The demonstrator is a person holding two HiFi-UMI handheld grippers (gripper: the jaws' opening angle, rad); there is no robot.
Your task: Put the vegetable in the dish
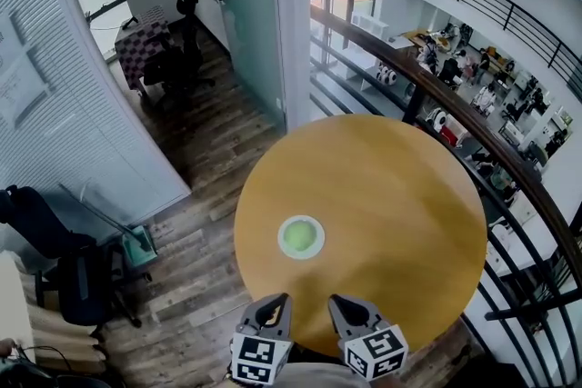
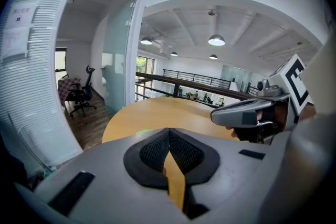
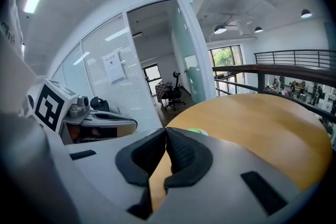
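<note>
A small white dish [image 1: 300, 237] stands left of centre on the round wooden table [image 1: 391, 195], and a light green vegetable [image 1: 299, 235] lies in it. Both grippers hover at the table's near edge, short of the dish. My left gripper [image 1: 275, 304] is shut with nothing between its pads, and so is my right gripper [image 1: 342, 304]. In the left gripper view the shut left gripper [image 2: 168, 131] hides all but a green sliver of the vegetable [image 2: 143, 132]. In the right gripper view the vegetable [image 3: 195, 131] peeks over the shut right gripper [image 3: 166, 130].
A dark railing [image 1: 436, 95] curves along the table's far and right side, with a lower floor beyond it. A glass partition [image 1: 250, 23] and office chairs [image 1: 182, 50] stand at the back left. A dark chair [image 1: 64, 268] stands on the wooden floor at left.
</note>
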